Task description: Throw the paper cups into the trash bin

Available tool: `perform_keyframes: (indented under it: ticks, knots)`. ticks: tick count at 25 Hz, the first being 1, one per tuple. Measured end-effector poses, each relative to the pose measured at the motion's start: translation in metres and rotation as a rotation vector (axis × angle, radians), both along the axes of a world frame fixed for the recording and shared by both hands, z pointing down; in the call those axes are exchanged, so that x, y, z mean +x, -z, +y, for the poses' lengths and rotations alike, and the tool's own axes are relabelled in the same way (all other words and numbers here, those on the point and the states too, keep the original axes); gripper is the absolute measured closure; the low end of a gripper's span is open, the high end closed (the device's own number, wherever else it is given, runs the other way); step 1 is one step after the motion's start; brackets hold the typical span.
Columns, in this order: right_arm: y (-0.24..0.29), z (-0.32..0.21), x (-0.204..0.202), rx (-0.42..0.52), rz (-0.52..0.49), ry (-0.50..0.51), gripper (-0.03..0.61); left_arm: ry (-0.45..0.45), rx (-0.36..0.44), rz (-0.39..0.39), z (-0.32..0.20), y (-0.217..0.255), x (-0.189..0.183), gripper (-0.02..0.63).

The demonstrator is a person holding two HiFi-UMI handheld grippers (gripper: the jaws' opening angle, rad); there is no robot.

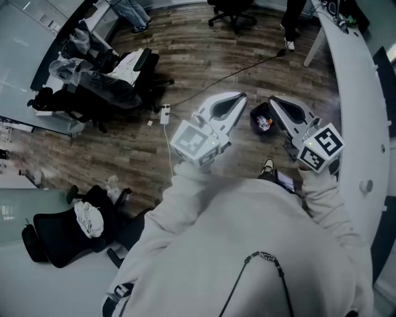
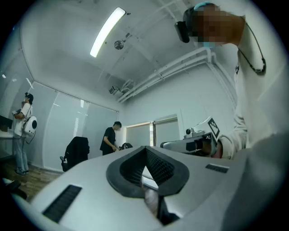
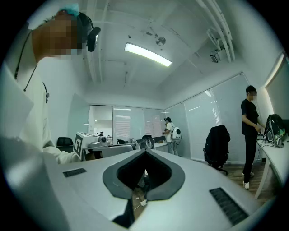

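Closed and empty, the left hand-held gripper (image 1: pixel 240 97) and right hand-held gripper (image 1: pixel 273 101) hang above the trash bin (image 1: pixel 254 114), cups (image 1: pixel 265 122) apparently inside; a low swing could tip it.

My right tongs (image 1: pixel 273 101) cover part of the bin (image 1: pixel 258 115), and what lies in it is too small for me to tell. The top edge cuts a standing person (image 1: pixel 133 12) down to legs; the desk (image 1: pixel 359 93) runs off right
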State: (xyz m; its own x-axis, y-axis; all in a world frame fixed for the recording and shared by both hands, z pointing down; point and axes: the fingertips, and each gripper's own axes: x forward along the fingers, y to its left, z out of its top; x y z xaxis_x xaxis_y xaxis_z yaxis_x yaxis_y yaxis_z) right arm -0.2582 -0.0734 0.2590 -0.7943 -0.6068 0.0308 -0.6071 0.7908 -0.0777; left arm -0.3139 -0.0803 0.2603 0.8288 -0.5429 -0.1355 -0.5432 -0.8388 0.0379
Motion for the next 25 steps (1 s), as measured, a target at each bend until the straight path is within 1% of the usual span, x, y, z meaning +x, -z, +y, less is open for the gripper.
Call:
perform_keyframes:
  ticks: [8, 11, 12, 13, 15, 17, 20, 25]
  knots:
    - [0.004, 0.0, -0.001, 0.0, -0.007, 0.007, 0.561, -0.015, -0.005, 0.007, 0.001, 0.002, 0.002, 0.614]
    - [0.005, 0.001, -0.007, 0.0, -0.013, 0.02, 0.561, -0.002, 0.027, 0.01, -0.002, 0.003, -0.005, 0.614]
    - [0.002, 0.005, -0.005, -0.016, -0.012, 0.023, 0.561, -0.004, 0.042, 0.02, 0.002, 0.004, -0.004, 0.614]
    - [-0.003, 0.01, -0.002, -0.036, -0.013, 0.02, 0.561, -0.007, 0.041, 0.031, 0.007, 0.003, -0.003, 0.614]
    - [-0.011, 0.016, 0.004, -0.057, -0.028, 0.01, 0.561, -0.004, -0.006, 0.04, 0.014, -0.007, -0.001, 0.614]
    - [-0.012, 0.014, 0.005, -0.048, -0.055, 0.007, 0.561, 0.005, -0.036, 0.033, 0.013, -0.015, -0.003, 0.614]
    - [-0.011, 0.01, 0.005, -0.032, -0.073, 0.012, 0.561, 0.009, -0.037, 0.032, 0.011, -0.017, -0.005, 0.614]
    - [-0.019, 0.012, 0.007, -0.044, -0.058, 0.008, 0.561, -0.016, -0.069, 0.042, 0.01, -0.028, 0.005, 0.614]
